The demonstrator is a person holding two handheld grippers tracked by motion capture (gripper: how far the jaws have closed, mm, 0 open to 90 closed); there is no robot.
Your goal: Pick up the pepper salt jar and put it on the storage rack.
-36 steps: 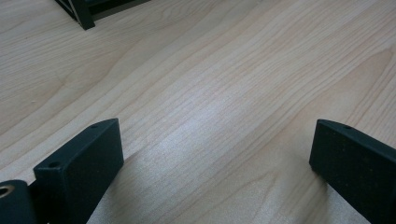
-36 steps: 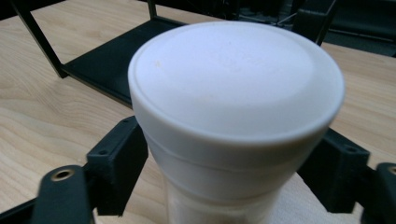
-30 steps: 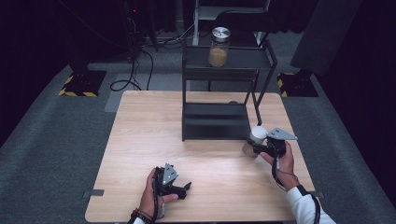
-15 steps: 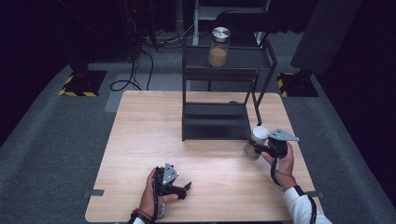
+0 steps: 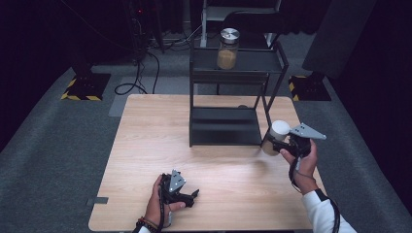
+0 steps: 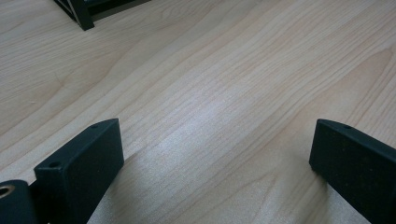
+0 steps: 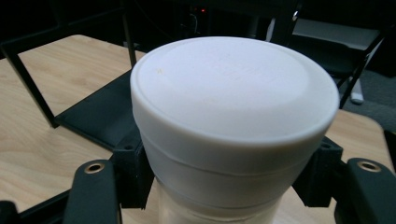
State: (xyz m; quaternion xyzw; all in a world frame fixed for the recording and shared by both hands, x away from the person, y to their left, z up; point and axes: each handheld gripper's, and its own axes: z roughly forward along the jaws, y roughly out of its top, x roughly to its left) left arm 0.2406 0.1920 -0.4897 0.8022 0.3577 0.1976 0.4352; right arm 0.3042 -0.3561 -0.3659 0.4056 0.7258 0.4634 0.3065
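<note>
Right gripper (image 5: 275, 143) is pinching the white-lidded jar (image 5: 276, 137) just under its lid (image 7: 233, 88), held above the worktop (image 5: 145, 145) at the right front post of the black shelf rack (image 5: 228, 97). Risks as I see them: the grip sits high on the jar, so the body could swing or slip out; the jar could also clip the rack post on the way in. Left gripper (image 5: 187, 196) rests spread and empty at the near edge, no help if it drops.
</note>
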